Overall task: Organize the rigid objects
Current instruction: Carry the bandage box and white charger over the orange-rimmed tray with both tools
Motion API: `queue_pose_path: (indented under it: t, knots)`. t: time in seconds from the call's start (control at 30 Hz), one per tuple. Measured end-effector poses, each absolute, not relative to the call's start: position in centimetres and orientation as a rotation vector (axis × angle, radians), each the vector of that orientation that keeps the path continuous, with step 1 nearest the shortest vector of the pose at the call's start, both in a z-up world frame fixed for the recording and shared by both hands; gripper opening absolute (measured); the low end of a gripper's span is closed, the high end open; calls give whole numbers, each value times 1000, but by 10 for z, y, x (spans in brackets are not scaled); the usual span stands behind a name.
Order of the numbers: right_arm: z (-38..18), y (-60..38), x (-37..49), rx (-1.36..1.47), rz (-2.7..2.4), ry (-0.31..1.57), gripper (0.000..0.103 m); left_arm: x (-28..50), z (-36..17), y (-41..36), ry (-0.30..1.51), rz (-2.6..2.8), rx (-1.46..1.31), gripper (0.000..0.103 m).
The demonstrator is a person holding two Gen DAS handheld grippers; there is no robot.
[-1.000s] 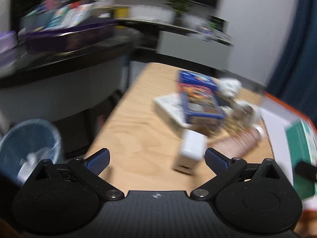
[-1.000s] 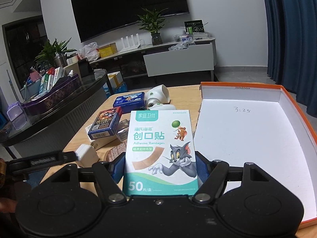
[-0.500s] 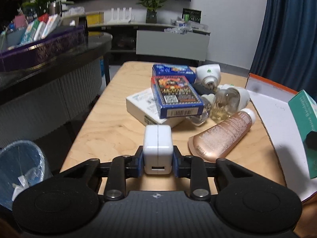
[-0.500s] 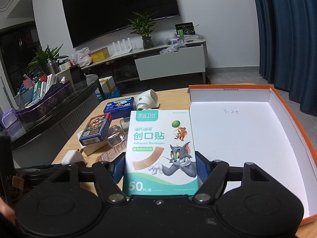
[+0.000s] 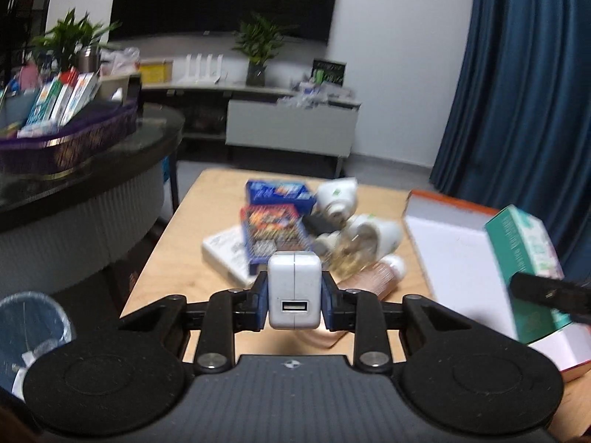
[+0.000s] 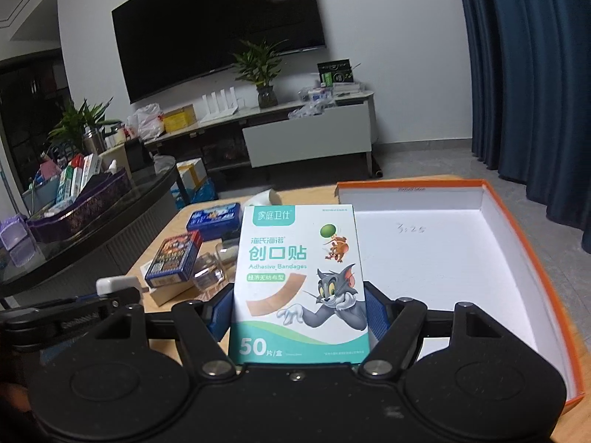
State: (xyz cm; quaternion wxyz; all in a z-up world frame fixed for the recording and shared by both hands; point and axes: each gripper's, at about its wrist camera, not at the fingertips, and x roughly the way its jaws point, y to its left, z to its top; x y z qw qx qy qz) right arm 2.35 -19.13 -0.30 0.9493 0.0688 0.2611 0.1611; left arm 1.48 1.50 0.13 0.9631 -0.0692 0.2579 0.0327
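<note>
While clamped — charger [image 5: 294, 296], bandage box [image 6: 299, 280].

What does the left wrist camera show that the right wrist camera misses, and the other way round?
Only the left view shows the charger's USB port, gripped head-on in the left tongs, and a pink bottle behind it. Only the right view shows the printed front of the bandage box, gripped in the right tongs, and the writing inside the orange tray. Both show the charger, bandage box, tray, blue boxes and wooden table.
</note>
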Motion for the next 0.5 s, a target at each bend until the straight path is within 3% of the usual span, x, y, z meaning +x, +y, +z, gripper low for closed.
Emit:
queue_pose_path:
  t: [0.5]
  knots:
    - [25,-232,29,147,215,461,84,40,46,-58,444,-144,-118,29]
